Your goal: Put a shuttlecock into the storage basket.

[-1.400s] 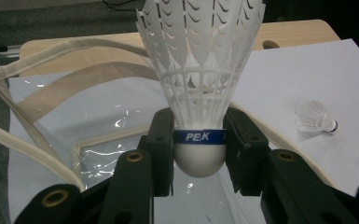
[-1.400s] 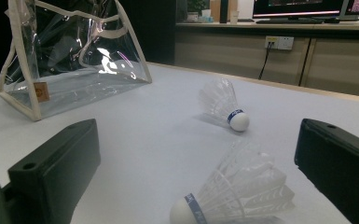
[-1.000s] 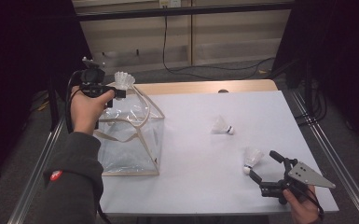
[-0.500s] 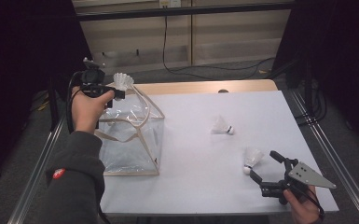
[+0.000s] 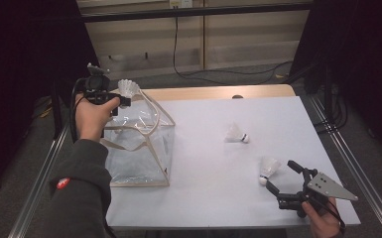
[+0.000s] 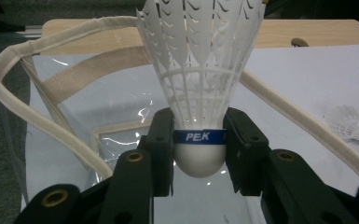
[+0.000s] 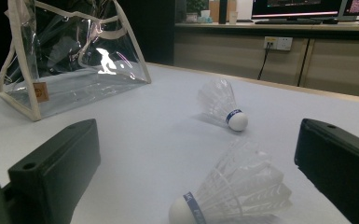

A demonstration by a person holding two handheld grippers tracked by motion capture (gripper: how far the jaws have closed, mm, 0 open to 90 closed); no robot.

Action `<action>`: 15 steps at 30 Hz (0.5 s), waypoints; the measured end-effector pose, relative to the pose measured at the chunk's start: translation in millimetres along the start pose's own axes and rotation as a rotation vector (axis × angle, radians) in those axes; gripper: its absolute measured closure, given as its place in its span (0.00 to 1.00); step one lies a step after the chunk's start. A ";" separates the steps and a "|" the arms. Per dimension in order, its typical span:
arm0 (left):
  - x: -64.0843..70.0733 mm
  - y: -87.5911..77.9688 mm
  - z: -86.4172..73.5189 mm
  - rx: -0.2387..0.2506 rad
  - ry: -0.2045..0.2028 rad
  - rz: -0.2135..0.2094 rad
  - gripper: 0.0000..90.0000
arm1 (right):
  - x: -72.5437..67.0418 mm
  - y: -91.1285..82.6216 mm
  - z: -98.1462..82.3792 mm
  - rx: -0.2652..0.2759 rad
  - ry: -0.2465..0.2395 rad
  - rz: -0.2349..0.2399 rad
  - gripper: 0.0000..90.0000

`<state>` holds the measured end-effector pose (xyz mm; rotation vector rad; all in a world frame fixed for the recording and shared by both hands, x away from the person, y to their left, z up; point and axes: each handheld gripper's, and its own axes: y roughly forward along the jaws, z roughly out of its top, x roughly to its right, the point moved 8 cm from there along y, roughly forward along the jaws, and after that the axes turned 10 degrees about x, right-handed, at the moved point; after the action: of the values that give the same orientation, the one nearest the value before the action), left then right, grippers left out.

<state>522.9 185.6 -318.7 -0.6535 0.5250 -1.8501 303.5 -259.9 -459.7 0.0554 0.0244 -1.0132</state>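
Left gripper (image 6: 199, 140) pinches shuttlecock (image 6: 200, 70) above bag (image 5: 139, 148) | right gripper (image 5: 284, 178) spread | risk: we release off-centre, shuttlecock bounces off bag rim.

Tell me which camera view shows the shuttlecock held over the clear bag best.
The left gripper view: the held shuttlecock sits up close, the left gripper clamped on its blue-banded cork, above the clear bag. The high view shows it small and far off at the bag's rim.

place: office/lab | cues: monitors (image 7: 303, 8), wall socket (image 7: 278, 43), cables (image 5: 178, 54)
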 end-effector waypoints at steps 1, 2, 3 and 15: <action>-0.8 -0.1 -0.3 -0.001 -0.001 0.001 0.73 | 0.0 -0.1 -0.2 -0.002 0.001 0.000 0.00; -1.6 -0.1 -0.7 -0.002 -0.004 0.002 0.73 | 0.2 -0.1 -0.3 -0.003 0.000 0.000 0.00; -2.5 0.1 -1.1 -0.002 -0.010 0.007 0.73 | 0.3 0.0 -0.3 -0.001 -0.001 0.000 0.00; -1.0 0.4 -1.1 0.001 -0.006 -0.007 0.61 | 0.3 -0.4 0.0 0.000 -0.003 0.001 0.00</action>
<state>522.7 186.5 -320.0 -0.6602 0.5182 -1.8547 303.3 -260.3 -459.7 0.0540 0.0215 -1.0121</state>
